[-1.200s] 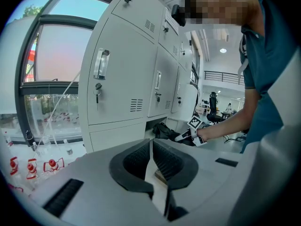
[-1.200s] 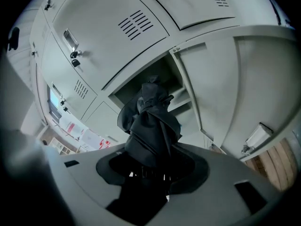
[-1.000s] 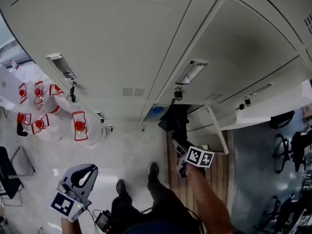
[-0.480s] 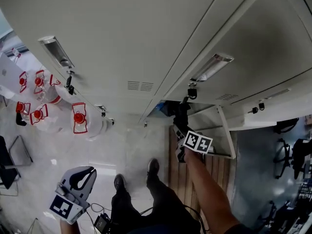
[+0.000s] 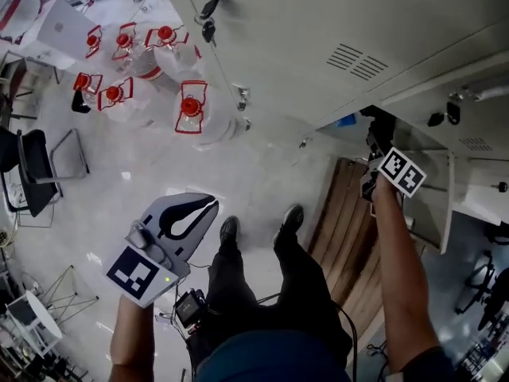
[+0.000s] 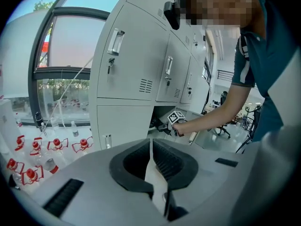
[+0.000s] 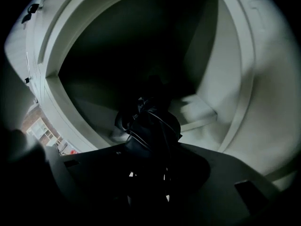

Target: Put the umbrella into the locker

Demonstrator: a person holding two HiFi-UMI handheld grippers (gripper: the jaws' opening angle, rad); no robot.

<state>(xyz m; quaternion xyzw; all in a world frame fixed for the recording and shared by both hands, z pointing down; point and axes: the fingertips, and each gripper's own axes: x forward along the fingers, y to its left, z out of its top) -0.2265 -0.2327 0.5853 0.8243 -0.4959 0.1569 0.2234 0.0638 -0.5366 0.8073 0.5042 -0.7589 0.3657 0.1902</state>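
Right gripper [image 7: 146, 173] at the open locker [image 7: 221, 69] with the umbrella [image 7: 150, 126] in its jaws.
In the head view the right gripper sits at 3 o'clock, and its jaws clamp the folded black umbrella. The free end of the umbrella points into the dark lower compartment at 2 o'clock and is just inside the opening. The left gripper [image 6: 151, 149] hangs at 8 o'clock, well apart from the locker, with its jaws closed together and nothing between them. Red-capped bottles [image 5: 191, 110] stand on the floor at 11 o'clock.
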